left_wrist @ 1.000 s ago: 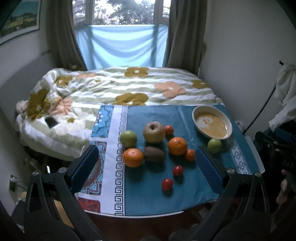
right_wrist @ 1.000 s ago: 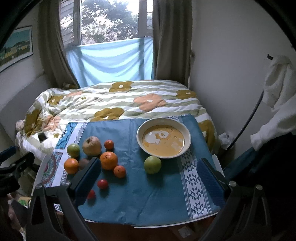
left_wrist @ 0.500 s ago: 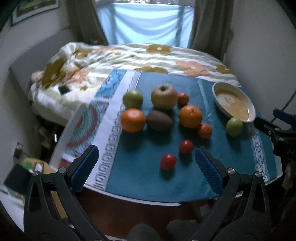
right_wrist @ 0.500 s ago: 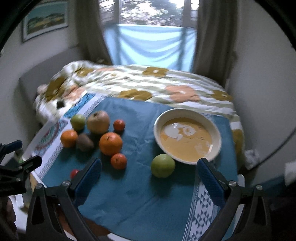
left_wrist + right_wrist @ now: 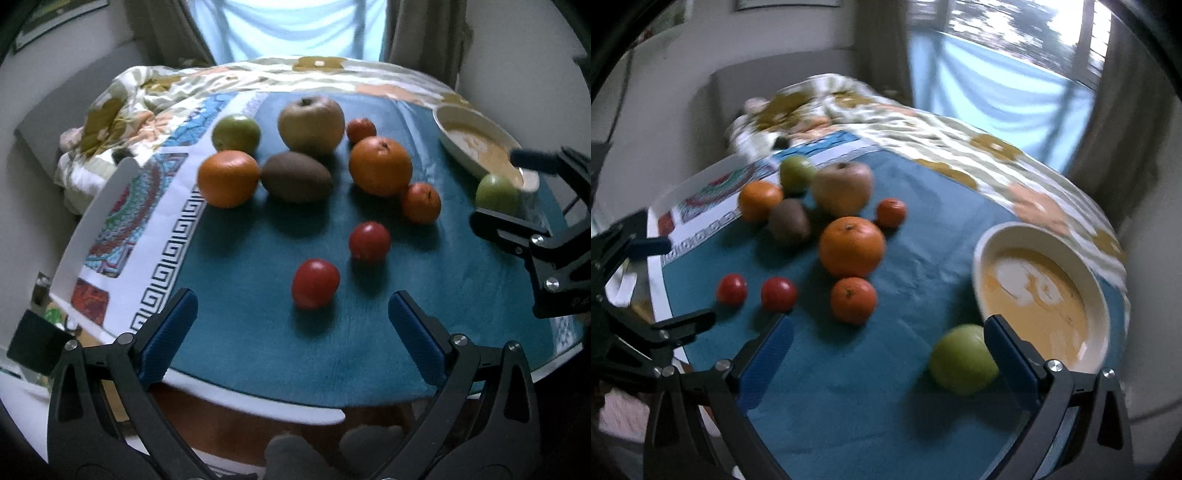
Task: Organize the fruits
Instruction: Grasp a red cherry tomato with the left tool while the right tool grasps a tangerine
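Fruit lies loose on a blue cloth. A red tomato sits just ahead of my open, empty left gripper, with a second tomato behind it. Farther back are a kiwi, two oranges, a small tangerine, a brownish apple and a green apple. My right gripper is open and empty; another green apple rests against the inside of its right finger, beside a cream bowl with an orange inside.
The small round table's front edge lies right under the left gripper. A bed with a flowered quilt sits close behind the table. Each gripper shows at the side of the other's view, the right gripper near the bowl.
Both grippers have come down and forward toward the table, so the fruit looks much larger. The right gripper has swung left and closed in on the green apple by the bowl.
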The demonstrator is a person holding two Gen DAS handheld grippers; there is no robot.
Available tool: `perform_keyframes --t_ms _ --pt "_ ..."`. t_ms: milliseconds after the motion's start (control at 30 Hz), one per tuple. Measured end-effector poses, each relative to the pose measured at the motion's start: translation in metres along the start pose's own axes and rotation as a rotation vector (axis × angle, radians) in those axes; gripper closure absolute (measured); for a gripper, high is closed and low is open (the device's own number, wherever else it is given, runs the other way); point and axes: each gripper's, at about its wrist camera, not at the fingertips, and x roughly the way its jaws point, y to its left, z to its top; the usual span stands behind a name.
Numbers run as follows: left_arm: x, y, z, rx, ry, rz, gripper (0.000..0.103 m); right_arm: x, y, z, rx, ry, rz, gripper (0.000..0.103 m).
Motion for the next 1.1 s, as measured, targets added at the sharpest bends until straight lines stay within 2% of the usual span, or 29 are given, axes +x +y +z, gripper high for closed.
perform_keyframes --t_ms 100,167,300,433,500,600,667,733,933,1033,1100 --pt "0.011 -0.003 0.000 0.024 0.017 -0.001 0.005 0.014 0.003 0.003 -0.041 0.009 0.044 0.003" --pt "0.018 -0.004 0.001 0.032 0.030 -0.010 0.015 0.023 0.006 0.003 -0.061 0.020 0.058 0.004" --pt "0.027 -0.006 0.002 0.043 0.044 -0.023 0.026 0.042 0.005 0.002 -0.059 0.057 0.093 0.015" --pt "0.033 -0.008 0.003 0.058 0.059 -0.030 0.042 0.055 0.004 0.001 -0.051 0.085 0.108 0.020" --pt "0.035 -0.007 0.003 0.060 0.063 -0.038 0.048 0.059 0.004 0.000 -0.049 0.100 0.117 0.027" --pt "0.035 -0.008 0.003 0.064 0.063 -0.048 0.055 0.062 0.003 -0.001 -0.056 0.105 0.119 0.028" --pt "0.035 -0.008 0.004 0.070 0.063 -0.051 0.063 0.065 0.006 0.000 -0.063 0.104 0.117 0.030" --pt "0.035 -0.010 0.005 0.078 0.063 -0.051 0.066 0.067 0.007 0.001 -0.076 0.104 0.114 0.034" --pt "0.036 -0.011 0.006 0.078 0.066 -0.045 0.066 0.071 0.012 0.004 -0.111 0.109 0.116 0.045" --pt "0.035 -0.011 0.005 0.075 0.065 -0.045 0.066 0.072 0.012 0.006 -0.118 0.108 0.114 0.055" --pt "0.035 -0.011 0.005 0.074 0.064 -0.040 0.066 0.073 0.012 0.006 -0.117 0.115 0.128 0.068"
